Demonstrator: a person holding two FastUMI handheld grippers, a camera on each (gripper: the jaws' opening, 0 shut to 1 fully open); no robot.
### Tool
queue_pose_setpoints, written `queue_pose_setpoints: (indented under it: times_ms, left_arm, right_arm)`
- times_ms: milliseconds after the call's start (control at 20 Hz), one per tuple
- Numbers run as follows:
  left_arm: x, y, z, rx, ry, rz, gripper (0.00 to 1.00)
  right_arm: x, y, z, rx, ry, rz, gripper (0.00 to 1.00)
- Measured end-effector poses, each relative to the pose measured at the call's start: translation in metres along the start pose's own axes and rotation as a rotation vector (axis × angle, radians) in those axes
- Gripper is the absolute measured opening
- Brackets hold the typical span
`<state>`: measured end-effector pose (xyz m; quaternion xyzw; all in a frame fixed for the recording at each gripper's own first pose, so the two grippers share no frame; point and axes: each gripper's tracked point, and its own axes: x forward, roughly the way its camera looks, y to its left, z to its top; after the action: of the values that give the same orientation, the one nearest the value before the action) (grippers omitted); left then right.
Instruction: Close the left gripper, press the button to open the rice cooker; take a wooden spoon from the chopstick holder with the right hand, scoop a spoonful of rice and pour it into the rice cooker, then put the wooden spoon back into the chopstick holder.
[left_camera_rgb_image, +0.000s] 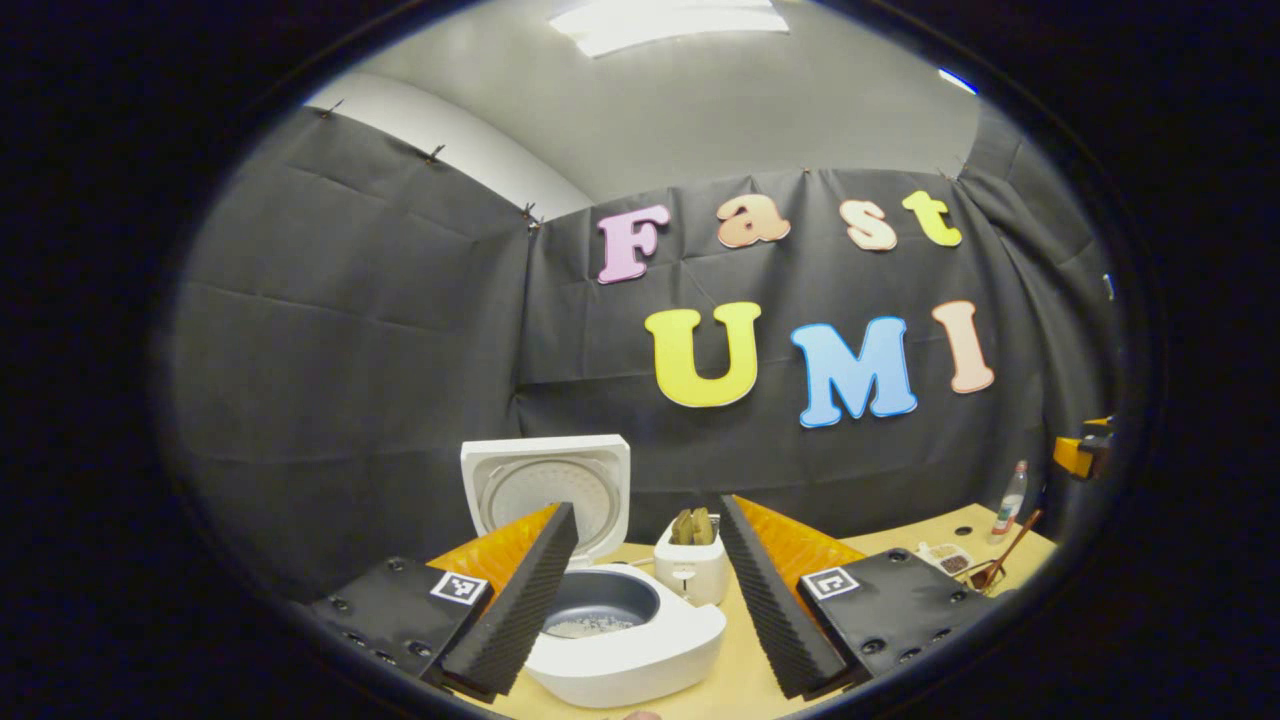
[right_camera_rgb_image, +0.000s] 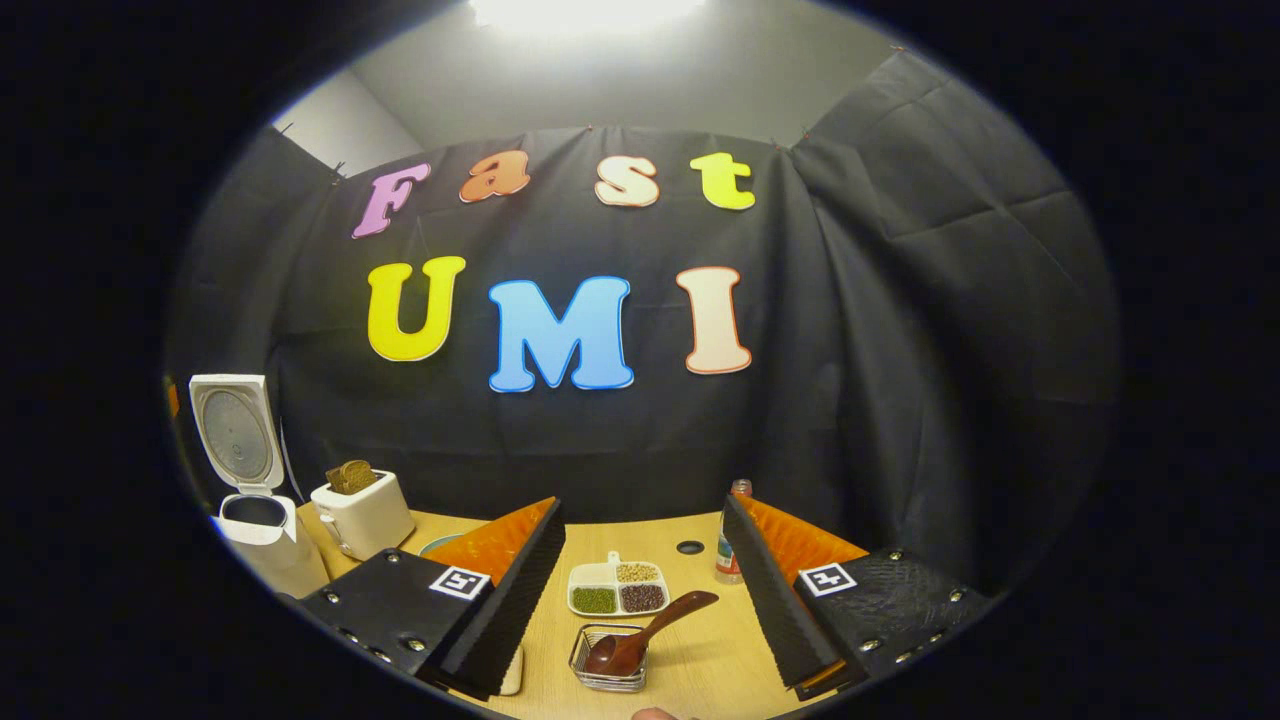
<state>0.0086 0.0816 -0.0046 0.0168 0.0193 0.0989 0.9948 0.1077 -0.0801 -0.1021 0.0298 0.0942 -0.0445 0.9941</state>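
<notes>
Left gripper view has your left claw (left_camera_rgb_image: 648, 590) spread wide with nothing in it, both fingers clear of everything. The rice cooker (left_camera_rgb_image: 620, 640) sits right ahead of it, low between the fingers and a bit toward the left one, which covers part of the bowl. Its lid (left_camera_rgb_image: 545, 485) is standing straight up behind the left finger, and you can see a little rice (left_camera_rgb_image: 590, 627) lying in the grey inner pot. Just past the cooker, between the fingertips, there's a white toaster (left_camera_rgb_image: 692, 568) with bread slices sticking out. Way off to the right of that claw you can spot the wooden spoon (left_camera_rgb_image: 1008, 555) leaning up, plus a small bottle (left_camera_rgb_image: 1010, 500) behind it near the wall.

Right gripper view: your right claw (right_camera_rgb_image: 645, 575) is also wide open, holding nothing. The wooden spoon (right_camera_rgb_image: 650, 630) is dead centre between its fingers, bowl down in the wire chopstick holder (right_camera_rgb_image: 608, 672), handle tilting up toward the right finger. Just beyond the holder is a divided dish (right_camera_rgb_image: 618, 590) with three kinds of grain or beans, can't tell exactly which. The bottle (right_camera_rgb_image: 733, 540) stands right by the right fingertip. Far left of this claw you get the toaster (right_camera_rgb_image: 362, 515) and the open rice cooker (right_camera_rgb_image: 255, 530) on the wooden counter (right_camera_rgb_image: 700, 665).
</notes>
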Motion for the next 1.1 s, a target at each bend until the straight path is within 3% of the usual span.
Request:
queue_pose_setpoints:
  times_ms: [100,150,200,600,650,700,900,1100]
  left_arm:
    - [-0.009,-0.002,0.001,0.017,-0.001,0.000,1.00]
    - [-0.013,-0.002,0.003,0.026,-0.002,0.002,0.95]
    - [-0.016,-0.001,0.004,0.034,-0.005,0.006,1.00]
    - [-0.030,0.019,0.004,0.058,0.013,0.076,0.98]
    - [-0.032,0.022,0.003,0.064,0.016,0.084,0.94]
    - [-0.033,0.025,0.003,0.070,0.019,0.091,1.00]
    - [-0.038,0.028,-0.001,0.079,0.038,0.107,0.98]
    - [-0.043,0.036,-0.003,0.083,0.056,0.127,0.98]
  right_arm:
    - [0.015,-0.005,-0.014,0.029,0.041,-0.005,0.97]
    - [0.022,-0.008,-0.023,0.040,0.062,-0.008,0.97]
    - [0.029,-0.010,-0.032,0.050,0.085,-0.013,0.97]
    - [0.064,-0.032,-0.098,0.060,0.233,-0.073,0.97]
    - [0.066,-0.033,-0.107,0.071,0.255,-0.076,0.97]
    - [0.070,-0.034,-0.115,0.086,0.277,-0.079,0.97]
    - [0.074,-0.031,-0.154,0.163,0.384,-0.085,0.97]
    - [0.074,-0.023,-0.180,0.231,0.460,-0.071,0.82]
